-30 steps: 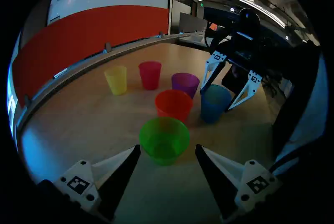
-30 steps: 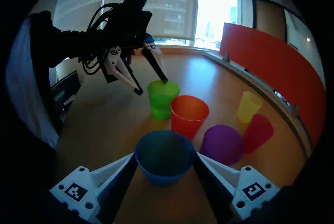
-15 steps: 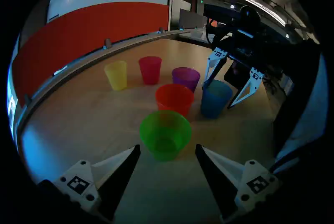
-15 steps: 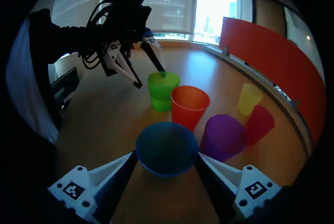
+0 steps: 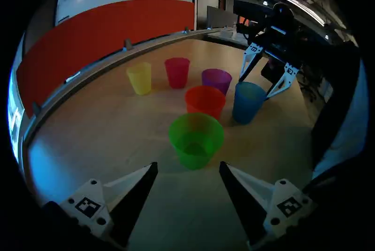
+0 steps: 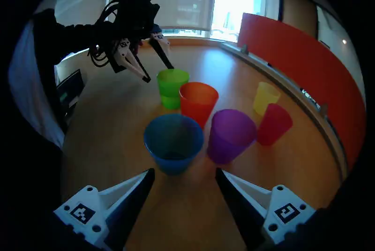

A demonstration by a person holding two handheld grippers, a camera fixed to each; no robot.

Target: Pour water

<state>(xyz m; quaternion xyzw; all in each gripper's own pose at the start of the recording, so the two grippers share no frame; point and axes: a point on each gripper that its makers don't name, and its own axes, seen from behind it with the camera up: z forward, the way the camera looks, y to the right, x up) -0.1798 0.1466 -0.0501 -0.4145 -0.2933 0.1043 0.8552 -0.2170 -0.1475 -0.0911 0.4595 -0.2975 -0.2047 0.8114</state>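
The left gripper is held low and level over the wooden table, pointing at the orange cup from the green cup's side. Its fingers are spread wide and hold nothing, and the green cup stands just ahead of the gap, between the fingertips and the orange cup and clear of both fingers. The right gripper points at the orange cup from the blue cup's side. Its fingers are also spread wide and empty, and the blue cup stands a little ahead of their tips, untouched. In the right gripper view, a dark-sleeved arm carries the left gripper tilted downward, with its tips above the table near the green cup's rim. There are six cups, one of each colour, all upright. The green, blue and purple cups crowd close around the orange cup. The pink cup and yellow cup stand beyond it, toward the red wall. Whether any cup holds water cannot be told.
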